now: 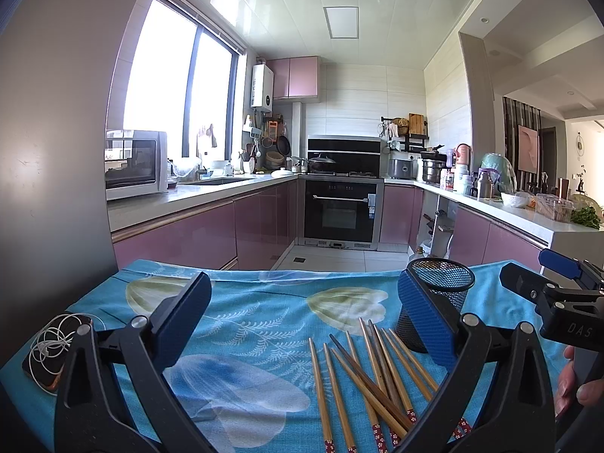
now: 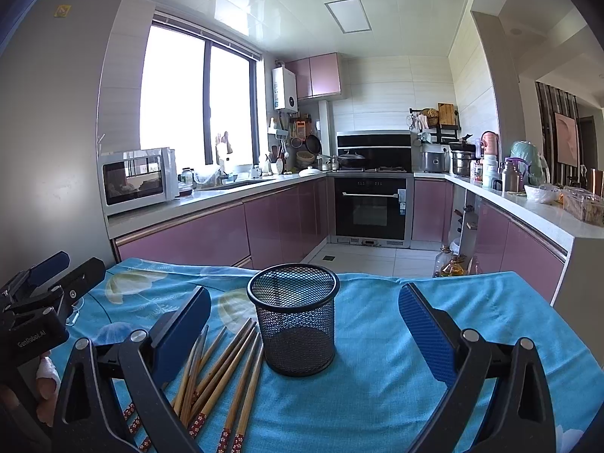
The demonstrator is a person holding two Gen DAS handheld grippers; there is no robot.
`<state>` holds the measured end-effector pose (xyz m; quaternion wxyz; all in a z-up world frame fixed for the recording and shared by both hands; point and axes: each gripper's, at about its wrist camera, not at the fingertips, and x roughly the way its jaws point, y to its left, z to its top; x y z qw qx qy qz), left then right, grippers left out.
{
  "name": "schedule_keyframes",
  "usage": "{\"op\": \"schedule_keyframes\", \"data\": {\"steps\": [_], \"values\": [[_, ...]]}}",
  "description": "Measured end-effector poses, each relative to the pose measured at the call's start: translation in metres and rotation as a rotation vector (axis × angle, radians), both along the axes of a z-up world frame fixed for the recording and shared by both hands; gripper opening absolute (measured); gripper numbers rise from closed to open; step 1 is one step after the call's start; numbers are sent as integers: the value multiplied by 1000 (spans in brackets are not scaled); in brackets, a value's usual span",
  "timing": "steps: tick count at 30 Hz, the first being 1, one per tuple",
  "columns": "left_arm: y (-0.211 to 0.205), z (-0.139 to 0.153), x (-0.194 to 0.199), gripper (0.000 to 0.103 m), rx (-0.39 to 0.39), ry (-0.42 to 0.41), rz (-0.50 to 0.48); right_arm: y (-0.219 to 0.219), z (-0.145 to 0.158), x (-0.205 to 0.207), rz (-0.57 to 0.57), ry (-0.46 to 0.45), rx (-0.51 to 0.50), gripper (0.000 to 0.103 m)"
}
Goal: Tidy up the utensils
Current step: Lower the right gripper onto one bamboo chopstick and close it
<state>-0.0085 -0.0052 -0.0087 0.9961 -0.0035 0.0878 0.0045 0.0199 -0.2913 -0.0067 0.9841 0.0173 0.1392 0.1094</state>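
pink cupboards and a big bright window fill the kitchen behind, and up close a table [image 2: 377,377] wears a blue cloth with flowers on it.

on the cloth stands a black mesh cup [image 2: 294,317], upright, its open mouth facing up. it looks empty, so it is likely where the sticks should go. right beside it, on its left in the right wrist view, lie the chopsticks [image 2: 222,373] in a loose, messy fan, some crossing over others. they lie flat. their long way runs from near the cameras toward the cup, with the red flowery ends close to us and the thin tips pointing at the cup.

the left gripper [image 1: 302,324] hangs over the cloth with its blue pads wide apart, holding nothing; the sticks sit low between its fingers. the right gripper [image 2: 302,339] is spread wide too, with the cup in the gap but not touched.

a phone with white earphones [image 1: 53,343] rests at the far left edge (not part of the job, i think).

no stick is in the cup yet, so the tidying seems to be just starting.
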Motion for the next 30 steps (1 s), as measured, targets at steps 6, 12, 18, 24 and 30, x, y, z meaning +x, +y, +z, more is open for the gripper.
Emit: {"op": "schedule_keyframes", "data": {"steps": [6,12,18,24,30], "values": [[1,-2,2,97,2,15,-4,1,1,2,13,17,0,96],[7,-5,12,97,25,84,-12,9,-5,6,119,106,-25,96],[10,-19,29,97,53,215,-58,38,-24,11,270,263,-124,83],[12,-34,43,92,95,320,-107,46,-45,22,307,409,-141,57],[13,-51,61,77,85,441,-175,45,-56,33,306,491,-123,42]]}}
